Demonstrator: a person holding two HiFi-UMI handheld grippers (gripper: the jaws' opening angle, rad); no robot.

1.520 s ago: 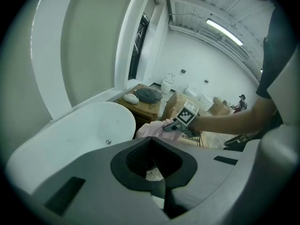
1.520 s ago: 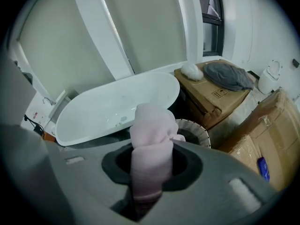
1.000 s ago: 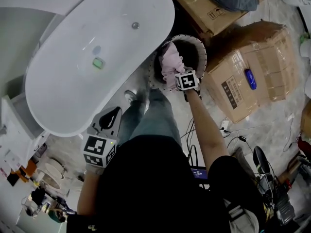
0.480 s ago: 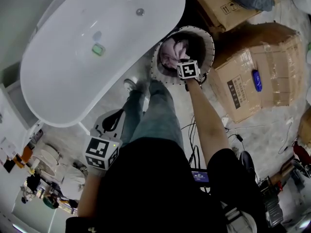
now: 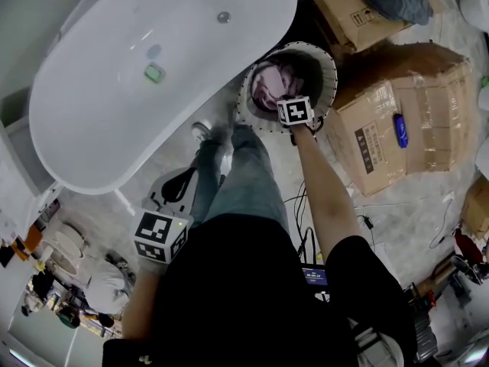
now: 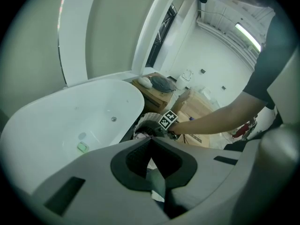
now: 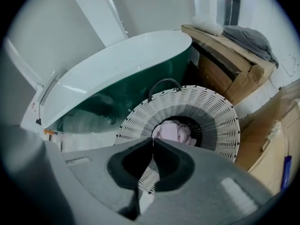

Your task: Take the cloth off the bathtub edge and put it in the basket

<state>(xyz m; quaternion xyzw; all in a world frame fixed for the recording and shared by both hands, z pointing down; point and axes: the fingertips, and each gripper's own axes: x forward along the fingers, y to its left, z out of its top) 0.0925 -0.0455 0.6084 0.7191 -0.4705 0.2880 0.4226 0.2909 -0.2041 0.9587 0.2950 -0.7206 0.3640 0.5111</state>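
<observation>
The pink cloth (image 5: pixel 267 82) lies crumpled inside the white woven basket (image 5: pixel 330 67), on the floor beside the white bathtub (image 5: pixel 153 128). My right gripper (image 5: pixel 293 109) hangs over the basket's near rim, pointing steeply down. In the right gripper view its jaws (image 7: pixel 153 140) are shut tip to tip with nothing between them, and the cloth (image 7: pixel 171 130) sits just beyond them in the basket (image 7: pixel 211 121). My left gripper (image 5: pixel 177 186) is held low at the left, near the tub's end. Its jaws (image 6: pixel 151 140) meet at the tips and hold nothing.
A small green object (image 5: pixel 155 73) lies on the tub floor near the drain. Cardboard boxes (image 5: pixel 397 121) stand right of the basket, and another (image 5: pixel 351 10) behind it carries grey cloth. Cables (image 5: pixel 367 212) trail on the floor. The person's leg (image 5: pixel 237 182) stands between tub and basket.
The pink cloth has dropped from the basket's rim deeper into the basket. The right gripper has lowered over the rim. The left gripper has sunk a little.
</observation>
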